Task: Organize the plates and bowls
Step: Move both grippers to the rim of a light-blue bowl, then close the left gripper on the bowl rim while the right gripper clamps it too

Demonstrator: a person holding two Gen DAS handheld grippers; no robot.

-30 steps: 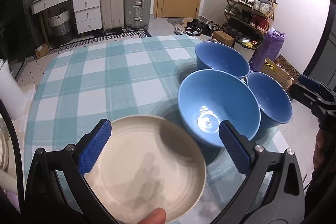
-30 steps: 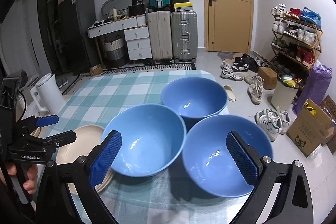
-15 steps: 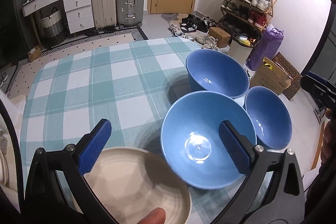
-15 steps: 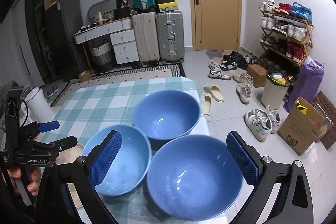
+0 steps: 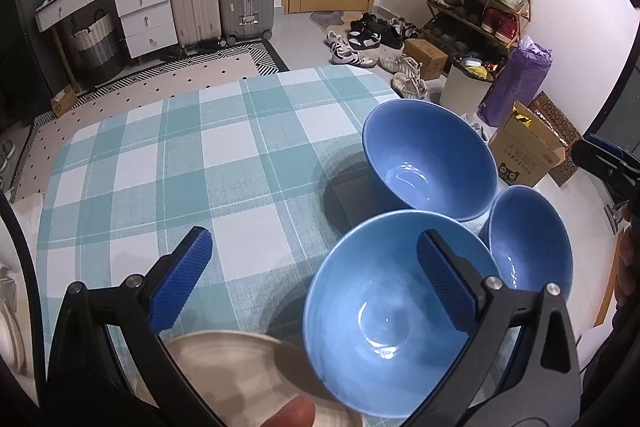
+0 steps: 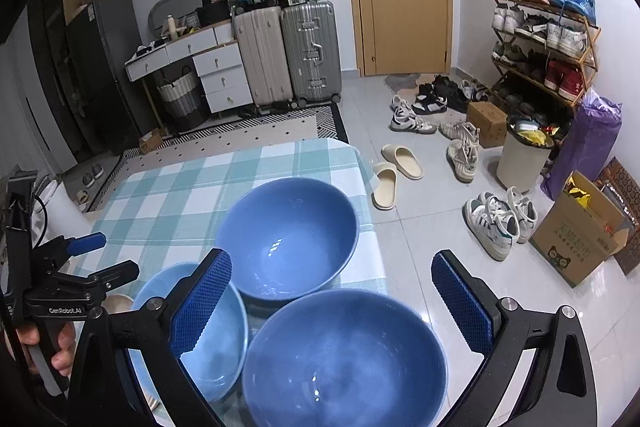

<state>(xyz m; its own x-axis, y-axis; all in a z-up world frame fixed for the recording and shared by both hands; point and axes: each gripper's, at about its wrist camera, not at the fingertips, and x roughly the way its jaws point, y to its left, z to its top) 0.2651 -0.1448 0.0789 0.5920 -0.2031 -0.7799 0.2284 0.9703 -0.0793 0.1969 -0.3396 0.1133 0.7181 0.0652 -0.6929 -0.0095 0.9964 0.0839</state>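
Three blue bowls stand close together at the right end of the checked table (image 5: pixel 224 163). In the left wrist view they are the near bowl (image 5: pixel 384 323), the far bowl (image 5: pixel 428 163) and the right bowl (image 5: pixel 524 239). A cream plate (image 5: pixel 248 375) lies at the bottom, under my open, empty left gripper (image 5: pixel 312 279). In the right wrist view my open, empty right gripper (image 6: pixel 332 303) hovers above the nearest bowl (image 6: pixel 344 359), with the far bowl (image 6: pixel 288 235) and left bowl (image 6: pixel 212 339) beyond. The left gripper (image 6: pixel 86 251) shows at the left there.
The table's right edge drops to a tiled floor with shoes (image 6: pixel 496 223), slippers (image 6: pixel 396 171), a bin (image 6: pixel 524 155) and a cardboard box (image 6: pixel 576 235). Suitcases (image 6: pixel 288 55), drawers and a door stand at the back. A white jug (image 6: pixel 60 203) stands at the table's left.
Both grippers have drawn back and up. In the left wrist view the plate slid to the bottom edge and the bowls moved lower right. In the right wrist view the bowls moved down and left.
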